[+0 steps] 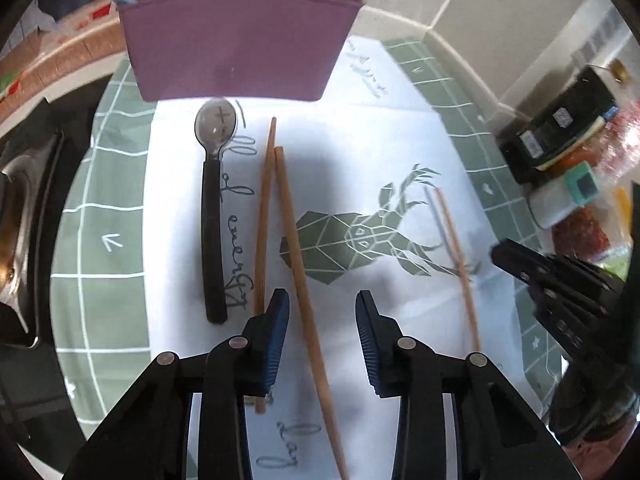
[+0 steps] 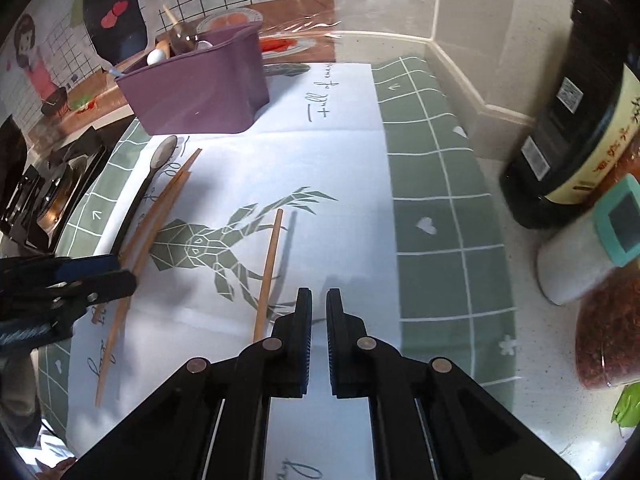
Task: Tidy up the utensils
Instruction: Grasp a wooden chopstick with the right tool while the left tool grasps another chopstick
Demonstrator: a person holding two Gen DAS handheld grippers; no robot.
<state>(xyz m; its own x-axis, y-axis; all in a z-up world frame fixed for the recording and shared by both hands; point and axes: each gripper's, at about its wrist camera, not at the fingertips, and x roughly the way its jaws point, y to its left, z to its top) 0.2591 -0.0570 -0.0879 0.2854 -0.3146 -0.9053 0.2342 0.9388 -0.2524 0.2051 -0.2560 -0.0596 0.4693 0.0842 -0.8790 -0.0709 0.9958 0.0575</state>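
A purple bin [image 1: 236, 40] [image 2: 200, 84] with utensils inside stands at the far end of the white deer-print cloth [image 1: 360, 152]. In front of it lie a black-handled spoon [image 1: 212, 208] [image 2: 160, 160] and two wooden chopsticks [image 1: 262, 220]. My left gripper [image 1: 322, 308] is low over them, open, and one chopstick [image 1: 296, 240] runs between its pads without touching them. A third chopstick [image 2: 270, 264] [image 1: 456, 248] lies apart on the deer print. My right gripper [image 2: 319, 300] is shut and empty, just right of that chopstick's near end.
A green checked mat [image 2: 440, 200] lies under the cloth. At the right stand a dark bottle [image 2: 568, 120], a white jar with a teal lid [image 2: 580, 256] and a jar of red flakes [image 2: 608, 332]. A stove [image 2: 48, 196] borders the left; the wall corner is behind.
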